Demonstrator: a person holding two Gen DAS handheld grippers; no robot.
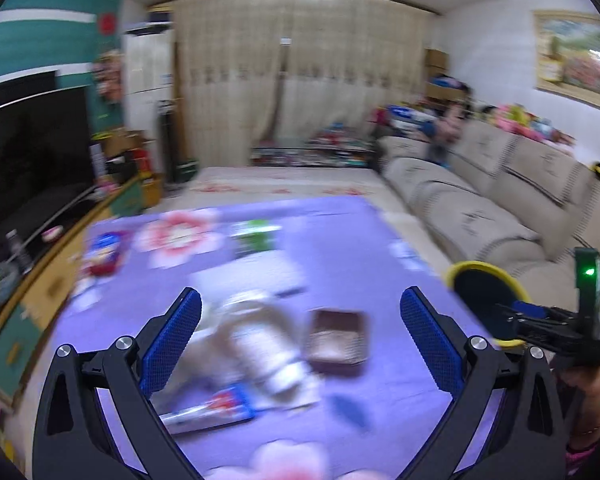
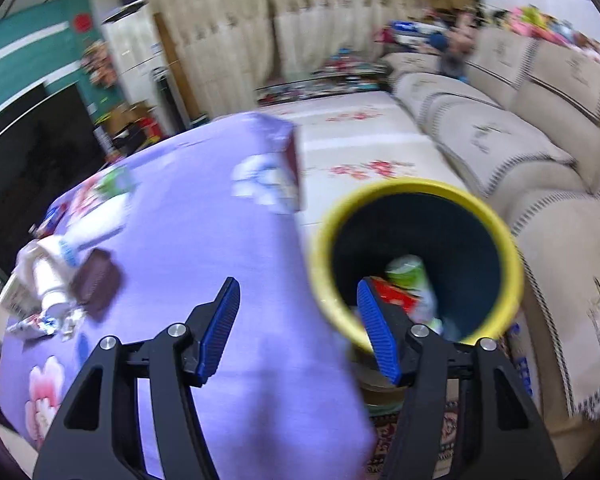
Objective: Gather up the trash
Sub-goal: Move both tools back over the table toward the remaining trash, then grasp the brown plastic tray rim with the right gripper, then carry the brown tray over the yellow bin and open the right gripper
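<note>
My left gripper [image 1: 300, 296] hangs wide open and empty above the purple tablecloth [image 1: 340, 248]. Below it lie a crumpled clear plastic bottle [image 1: 260, 340], a brown tray [image 1: 338, 342] and a blue and red wrapper [image 1: 216, 408], all blurred. My right gripper [image 2: 297, 282] is open and empty, over the table's right edge and the near rim of a yellow-rimmed dark bin [image 2: 420, 186]. In the bin lie a green and white wrapper [image 2: 410, 276] and a red packet [image 2: 396, 296]. The left wrist view shows that bin [image 1: 480, 270] and the right gripper [image 1: 516, 314] at the right.
A beige sofa [image 2: 500, 140] runs behind the bin. A TV [image 1: 32, 160] on a low stand lines the left. More litter sits at the table's far side: a green packet [image 1: 256, 234], a blue and red packet [image 1: 104, 256], a small box [image 2: 284, 148]. A hand [image 1: 588, 392] holds the right gripper.
</note>
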